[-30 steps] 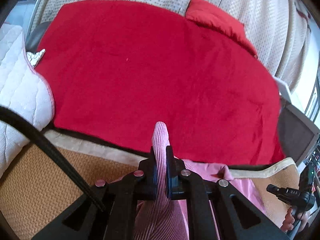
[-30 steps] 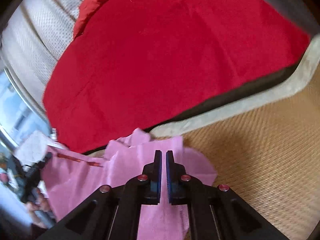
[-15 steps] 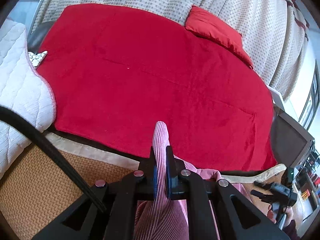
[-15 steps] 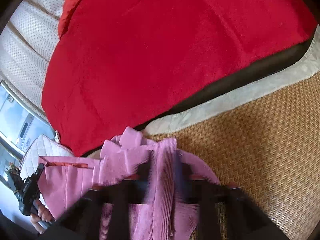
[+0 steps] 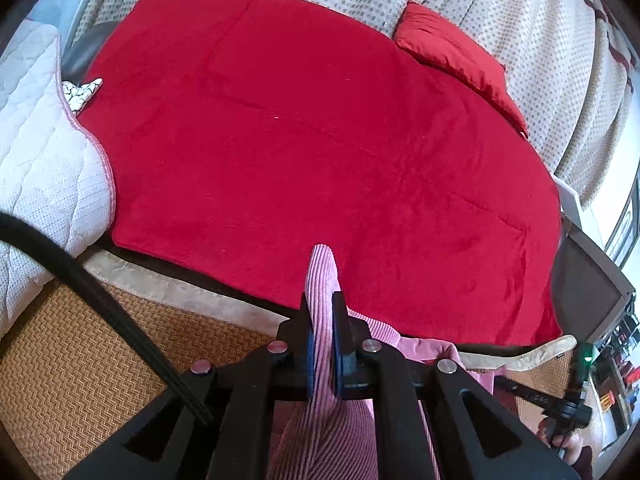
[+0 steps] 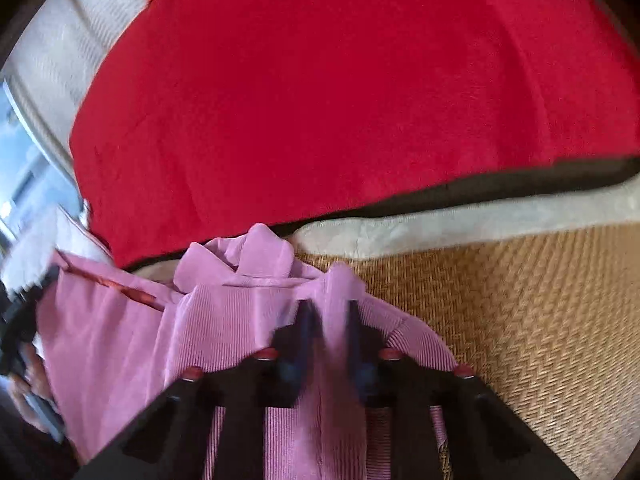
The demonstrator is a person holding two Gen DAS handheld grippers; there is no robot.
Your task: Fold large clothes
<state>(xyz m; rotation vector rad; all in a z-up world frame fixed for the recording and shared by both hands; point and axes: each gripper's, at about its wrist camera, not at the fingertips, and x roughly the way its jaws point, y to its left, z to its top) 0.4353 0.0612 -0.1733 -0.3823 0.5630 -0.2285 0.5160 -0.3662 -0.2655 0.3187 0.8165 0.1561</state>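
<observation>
In the left wrist view the left gripper [image 5: 321, 320] sits at the bottom centre of the frame, its two black fingers closed tight on a fold of the pink ribbed garment [image 5: 320, 276], which sticks up between the pads and spills down below them toward the lower edge. More of that cloth trails to the lower right, where the other handheld tool shows small at the frame's edge. Behind it a red blanket [image 5: 312, 140] fills the middle of the picture, with a red pillow [image 5: 456, 52] at the upper right against a dotted beige curtain [image 5: 520, 24], a white quilted cover [image 5: 36, 152] on the left, and a woven straw mat [image 5: 76, 364] at the lower left crossed by a black cable [image 5: 100, 304]. The right wrist view is blurred by motion — the right gripper [image 6: 328, 332] is at bottom centre with pink fabric [image 6: 224, 320] rising in a ridge between its fingers, which stand a little apart, so it seems to be pinching the garment, though the blur leaves the grip itself unclear. The garment spreads from there to the lower left of that frame, lying over the mat [image 6: 540, 320] just below the blanket's [image 6: 340, 92] edge.
</observation>
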